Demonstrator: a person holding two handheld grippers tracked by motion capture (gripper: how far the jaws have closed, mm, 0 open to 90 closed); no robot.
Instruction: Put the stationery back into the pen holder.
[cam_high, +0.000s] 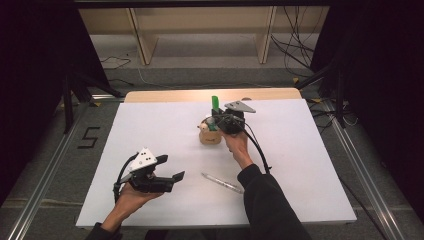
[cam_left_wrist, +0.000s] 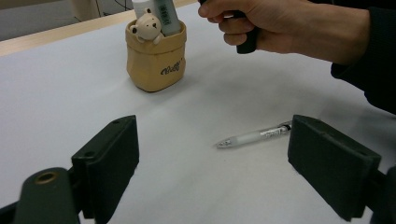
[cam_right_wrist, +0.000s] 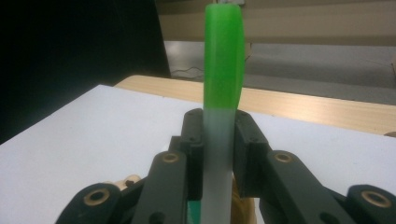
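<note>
The green-capped marker (cam_right_wrist: 223, 88) stands upright in the tan bear pot (cam_high: 210, 134) at the far middle of the desk (cam_high: 150, 125), clamped between the jaws of the right claw (cam_high: 223, 121), so this item seems nearly stowed and only needs letting go. A clear pen (cam_high: 221, 182) lies on the near part, not yet picked up. It is just right of the left claw (cam_high: 169, 169), whose jaws stand wide apart and empty.

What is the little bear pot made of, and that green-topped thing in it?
The bear pot looks like glazed ceramic shaped as a tan folded sack, going by its smooth, faintly shiny surface; it could be resin. The green-topped marker looks plastic: a cloudy, see-through body with a glossy bright green cap.
</note>
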